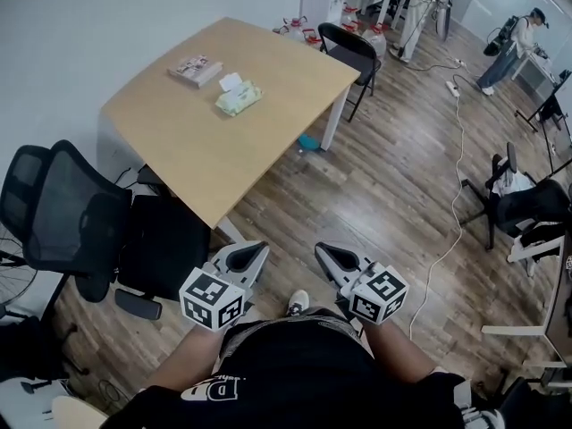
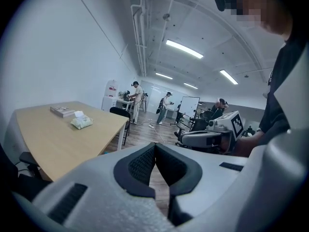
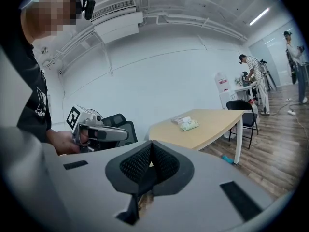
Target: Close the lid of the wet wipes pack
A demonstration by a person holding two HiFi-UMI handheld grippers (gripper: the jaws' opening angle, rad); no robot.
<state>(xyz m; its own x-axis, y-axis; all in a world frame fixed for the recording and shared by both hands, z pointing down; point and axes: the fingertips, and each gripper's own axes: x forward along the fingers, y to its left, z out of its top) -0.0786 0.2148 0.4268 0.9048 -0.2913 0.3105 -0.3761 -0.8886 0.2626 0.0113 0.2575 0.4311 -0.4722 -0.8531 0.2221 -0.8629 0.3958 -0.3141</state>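
The wet wipes pack (image 1: 239, 99) lies flat on the far half of the light wooden desk (image 1: 214, 155), toward the edge that faces the wall-side corner. A white flap stands at its far end. It looks like the lid flipped open, though the pack is too small in every view to be sure. Just beyond it, nearer the desk's far corner, lies a thin book (image 1: 196, 70), close to the pack but not touching it. The rest of the desk top is bare wood.

A black folding chair (image 1: 351, 54) stands at the desk's far right corner, and a small blue object (image 1: 308, 141) lies on the wooden floor (image 1: 393, 204) beside the desk leg. A black mesh office chair (image 1: 80, 226) sits at the desk's near left end.

Both grippers are held low in front of the person's body, well apart from the desk and the pack. The left gripper (image 1: 246, 257) has its jaws pressed together with nothing between them, and its own view shows the dark pads meeting. The right gripper (image 1: 335, 259) is likewise closed and empty. Each points roughly forward, side by side, above the floor and the person's shoe (image 1: 298, 303). A white cable (image 1: 454, 186) trails across the floor to the right.
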